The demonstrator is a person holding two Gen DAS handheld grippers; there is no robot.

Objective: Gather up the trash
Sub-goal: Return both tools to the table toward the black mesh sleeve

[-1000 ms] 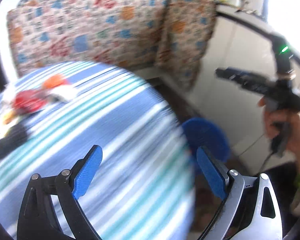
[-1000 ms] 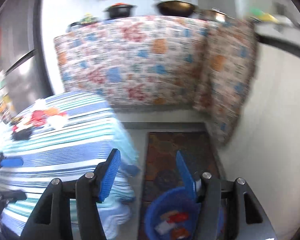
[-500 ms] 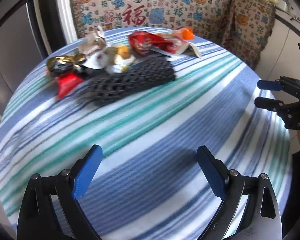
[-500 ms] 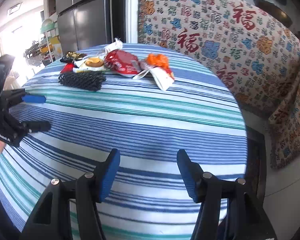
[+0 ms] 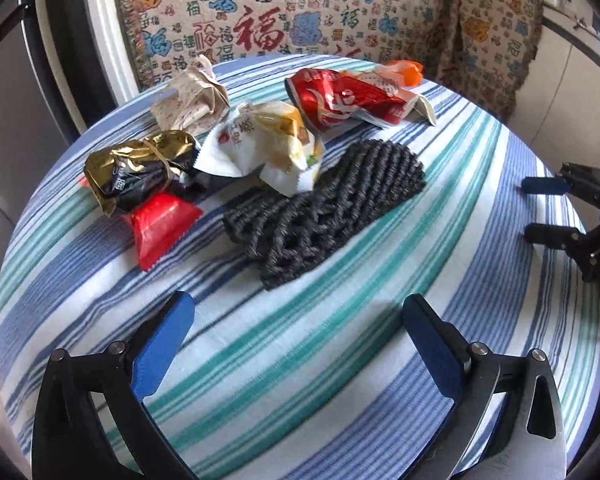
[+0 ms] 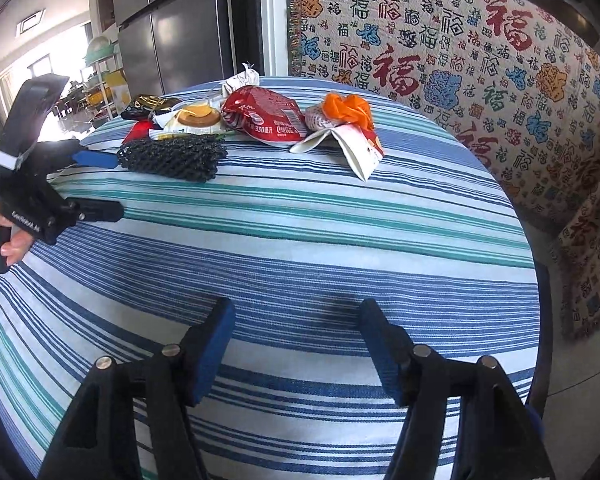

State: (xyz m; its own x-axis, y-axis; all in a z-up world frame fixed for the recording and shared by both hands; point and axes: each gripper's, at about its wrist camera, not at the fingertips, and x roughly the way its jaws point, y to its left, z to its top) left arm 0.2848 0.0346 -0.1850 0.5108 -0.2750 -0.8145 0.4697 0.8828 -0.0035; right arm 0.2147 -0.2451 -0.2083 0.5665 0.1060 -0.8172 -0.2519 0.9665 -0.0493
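**Both hand-held grippers released over the worktop, trash heap ahead**

Your left hand-held gripper (image 5: 298, 314) is spread wide and its jaws are opening further, with nothing between the blue pads but striped cloth. Your right hand-held gripper (image 6: 294, 318) is also released, its jaws opening too, and again only the tablecloth shows between them. Both point steeply down at the round worktop (image 5: 480, 216), which is covered in blue, teal and white stripes.

From the left wrist view, the trash lies just ahead of your left gripper. Nearest is a black foam net sleeve (image 5: 324, 208), lying flat. To its left sits a red wrapper (image 5: 160, 226), touching a gold-and-black wrapper (image 5: 140, 170) behind it. A white snack wrapper (image 5: 266, 146) rests against the far edge of the net. Beyond that are a crumpled beige paper wrapper (image 5: 190, 100) and a crushed red Coca-Cola can (image 5: 340, 100), with a white paper packet (image 5: 418, 106) and an orange plastic bag (image 5: 408, 70) at the far right of the heap.

In the right wrist view the same heap sits at the far side of the worktop, well apart from your right gripper, and your left gripper's upper finger (image 6: 96, 159) reaches to just beside the net sleeve. A patterned cloth (image 6: 460, 60) with red characters hangs behind the worktop, and a steel refrigerator (image 6: 176, 28) stands to the left.
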